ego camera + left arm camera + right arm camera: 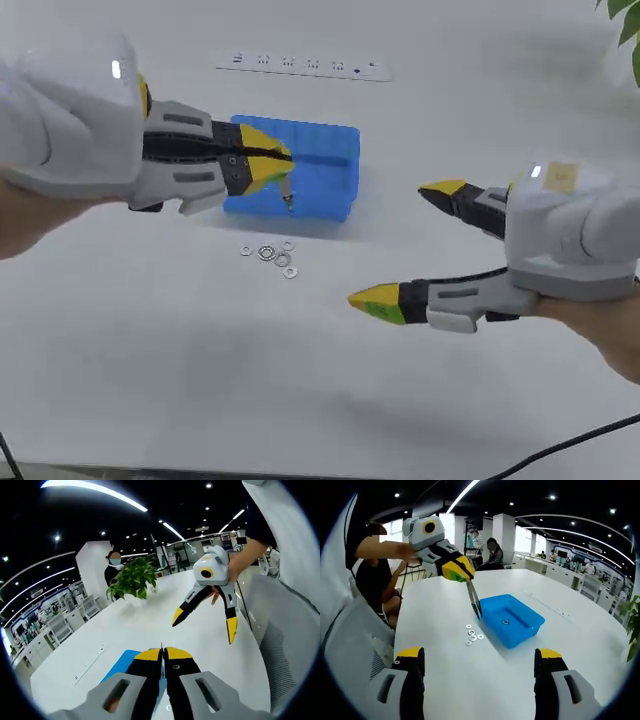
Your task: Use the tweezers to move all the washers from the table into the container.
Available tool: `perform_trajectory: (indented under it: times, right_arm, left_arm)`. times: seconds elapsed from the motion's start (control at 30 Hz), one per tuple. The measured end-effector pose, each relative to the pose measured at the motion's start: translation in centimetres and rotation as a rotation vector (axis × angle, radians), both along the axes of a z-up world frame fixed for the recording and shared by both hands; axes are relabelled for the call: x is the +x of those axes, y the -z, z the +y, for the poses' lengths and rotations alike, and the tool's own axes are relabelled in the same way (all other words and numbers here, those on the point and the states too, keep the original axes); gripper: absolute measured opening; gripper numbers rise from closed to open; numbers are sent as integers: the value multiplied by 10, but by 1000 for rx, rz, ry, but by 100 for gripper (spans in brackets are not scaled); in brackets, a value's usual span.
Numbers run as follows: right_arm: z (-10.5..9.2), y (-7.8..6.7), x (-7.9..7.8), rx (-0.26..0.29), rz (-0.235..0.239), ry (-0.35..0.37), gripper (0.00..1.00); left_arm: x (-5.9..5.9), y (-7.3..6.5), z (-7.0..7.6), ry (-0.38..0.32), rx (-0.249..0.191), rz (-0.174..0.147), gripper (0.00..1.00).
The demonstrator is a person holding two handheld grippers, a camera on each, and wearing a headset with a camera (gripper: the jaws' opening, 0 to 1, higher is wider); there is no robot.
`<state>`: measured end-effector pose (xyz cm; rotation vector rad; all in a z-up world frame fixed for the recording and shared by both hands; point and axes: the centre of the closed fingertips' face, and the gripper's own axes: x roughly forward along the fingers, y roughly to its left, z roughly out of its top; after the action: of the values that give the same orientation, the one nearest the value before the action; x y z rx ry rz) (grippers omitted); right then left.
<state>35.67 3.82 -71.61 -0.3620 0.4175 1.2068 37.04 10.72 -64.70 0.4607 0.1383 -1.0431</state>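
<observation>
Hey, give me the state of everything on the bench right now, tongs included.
Left tongs: shut on the tweezers.
Right tongs: open, holding nothing.
Tweezers: gripped, tips pointing down by the container.
Container: open-topped, one washer inside.
Loose washers: clustered on the table, outside the container.

My head view looked forward and down on the table (pixel 150 380) from close above my left gripper (pixel 280 165) and right gripper (pixel 390 243). My left gripper view faced out along its pressed-together jaws, across the tabletop, toward the right gripper and a plant (pixel 131 580). My right gripper view faced back between wide-apart jaws toward the left gripper, its tweezers (pixel 474 600) and the container (pixel 520 625). All three views shared that container.
</observation>
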Motion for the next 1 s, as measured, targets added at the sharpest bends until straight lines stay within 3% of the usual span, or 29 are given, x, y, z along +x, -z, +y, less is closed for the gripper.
perform_trajectory:
  times: [0.07,0.1,0.13,0.27,0.47,0.73,1.0]
  right_arm:
    - [-2,1,-4,8,7,-1,94]
    - [-3,2,-5,13,10,-2,94]
    - [-4,2,-5,13,11,-2,95]
    - [-16,10,-6,-3,8,8,97]
    - [-27,22,-16,-33,46,15,100]
    - [-20,24,-22,-20,78,5,100]
    - [-12,25,-26,-30,83,-15,100]
  left_arm:
    - [-3,10,0,10,43,4,5]
    - [-4,13,0,9,45,16,5]
    - [-6,17,1,14,44,34,5]
    - [-11,21,-4,29,33,49,5]
    - [-14,32,-6,27,16,68,5]
    - [-21,42,-1,10,7,81,5]
    - [-19,48,-4,19,-14,103,5]
